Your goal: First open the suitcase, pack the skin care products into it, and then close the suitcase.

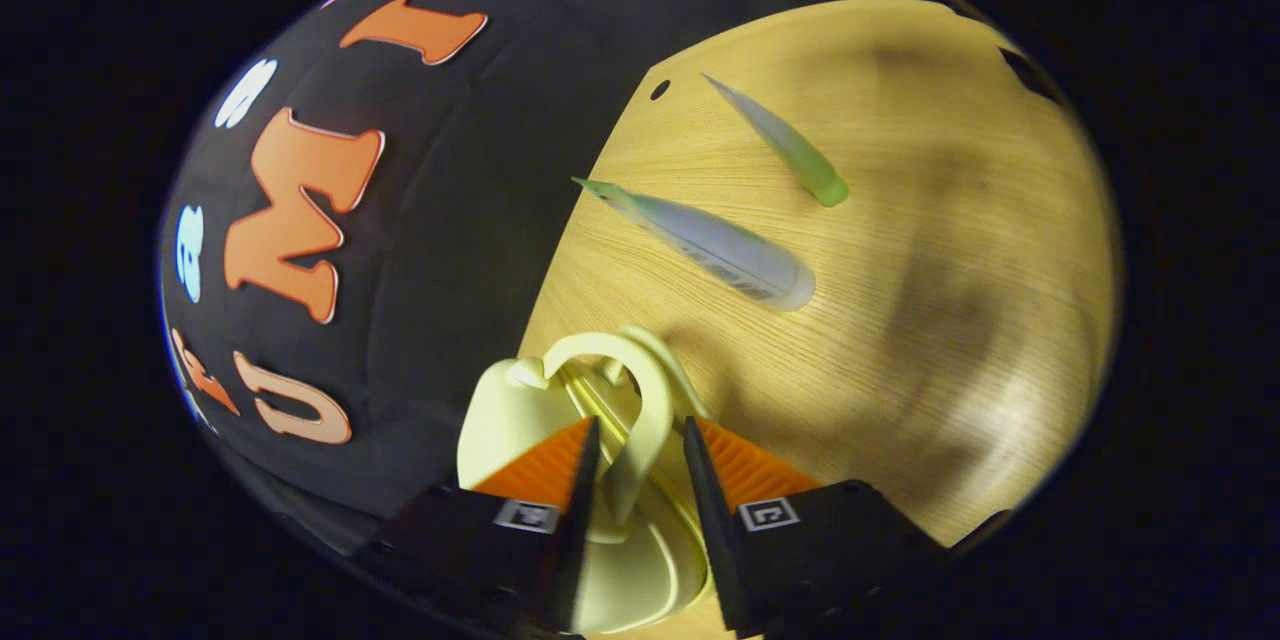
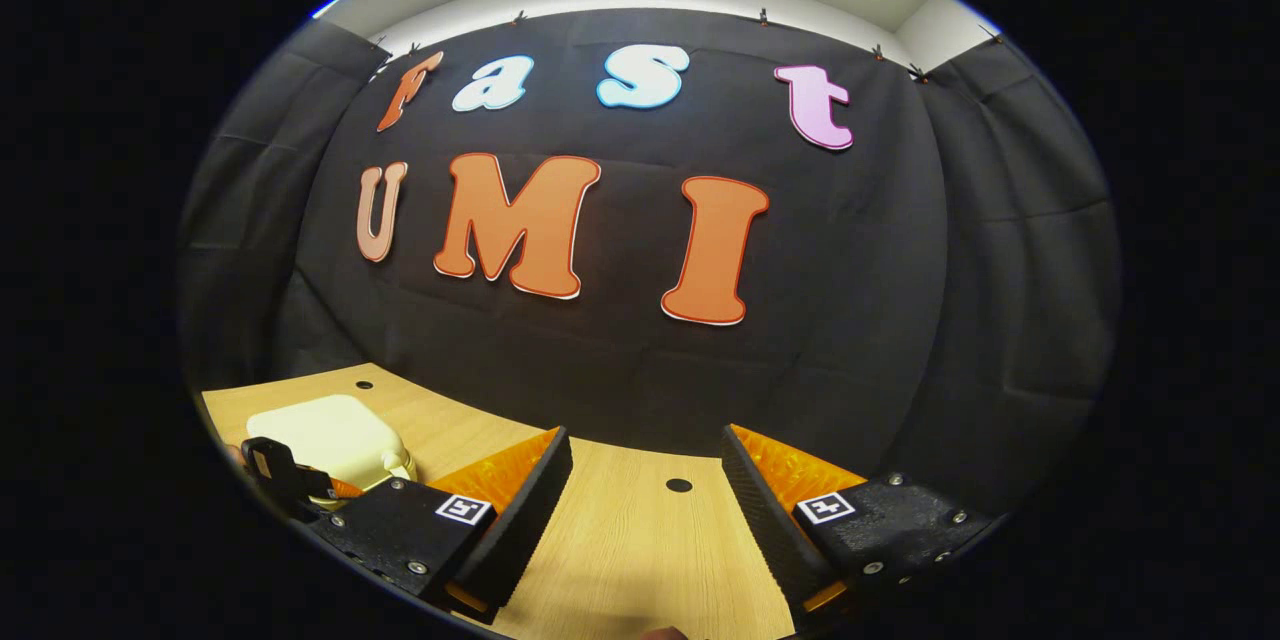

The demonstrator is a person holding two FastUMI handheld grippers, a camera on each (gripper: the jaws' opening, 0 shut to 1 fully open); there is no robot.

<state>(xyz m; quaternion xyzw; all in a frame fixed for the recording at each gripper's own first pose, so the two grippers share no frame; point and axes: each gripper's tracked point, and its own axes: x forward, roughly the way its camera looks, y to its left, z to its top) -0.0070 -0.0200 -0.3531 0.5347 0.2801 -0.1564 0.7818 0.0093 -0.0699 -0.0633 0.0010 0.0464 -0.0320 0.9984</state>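
While the pale yellow suitcase's handle (image 1: 640, 390) is being straddled by the left gripper (image 1: 640, 450) in the left gripper view, with two tubes (image 1: 720, 245) lying beyond on the wooden table (image 1: 950, 320), the right gripper (image 2: 645, 480) is being held wide apart over the table in the right gripper view, the suitcase (image 2: 325, 435) lying closed at far left.

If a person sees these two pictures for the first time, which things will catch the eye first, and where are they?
In the left gripper view, the left gripper has its fingers around the handle of the pale yellow suitcase at the bottom. Beyond it, two skin care tubes lie on the wooden table: a whitish tube and a green tube. In the right gripper view, the right gripper hangs open above the table.
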